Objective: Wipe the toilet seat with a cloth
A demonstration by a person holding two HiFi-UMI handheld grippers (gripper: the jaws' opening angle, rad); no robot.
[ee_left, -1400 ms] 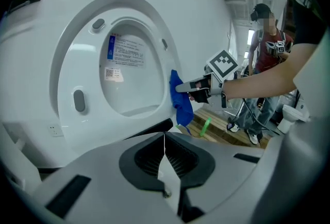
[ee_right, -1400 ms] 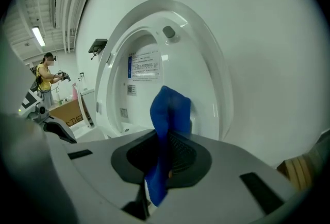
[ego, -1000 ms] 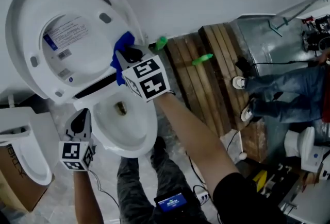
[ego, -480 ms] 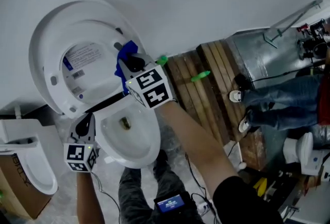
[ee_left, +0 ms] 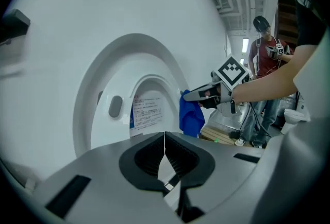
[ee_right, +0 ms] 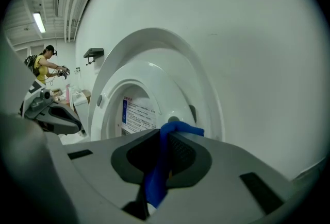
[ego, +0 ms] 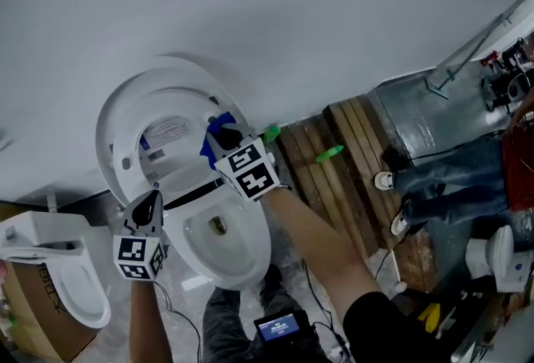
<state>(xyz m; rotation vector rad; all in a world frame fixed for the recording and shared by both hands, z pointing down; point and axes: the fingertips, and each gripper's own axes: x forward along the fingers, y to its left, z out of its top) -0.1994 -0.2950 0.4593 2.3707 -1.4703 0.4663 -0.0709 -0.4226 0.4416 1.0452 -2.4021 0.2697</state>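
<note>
The toilet's seat and lid [ego: 129,132] stand raised against the white wall, with the bowl [ego: 238,265] below them. My right gripper [ego: 224,136] is shut on a blue cloth [ego: 217,124], which it holds at the right side of the raised seat ring [ee_right: 154,71]. In the right gripper view the cloth [ee_right: 164,158] hangs out between the jaws of that gripper [ee_right: 166,138]. My left gripper [ego: 152,203] is shut and empty, at the bowl's left rim below the seat. In the left gripper view the left gripper [ee_left: 165,138] points at the seat [ee_left: 103,99], the cloth [ee_left: 191,115] and the right gripper [ee_left: 193,95].
A wooden pallet [ego: 325,169] with green items [ego: 328,154] lies right of the toilet. A metal box [ego: 425,111] and a standing person [ego: 450,178] are further right. Another white toilet [ego: 58,269] and a cardboard box [ego: 25,328] are at the left.
Both grippers have risen. The cloth has moved up the right side of the raised seat. The head view has swung, so the toilet now sits lower and further right.
</note>
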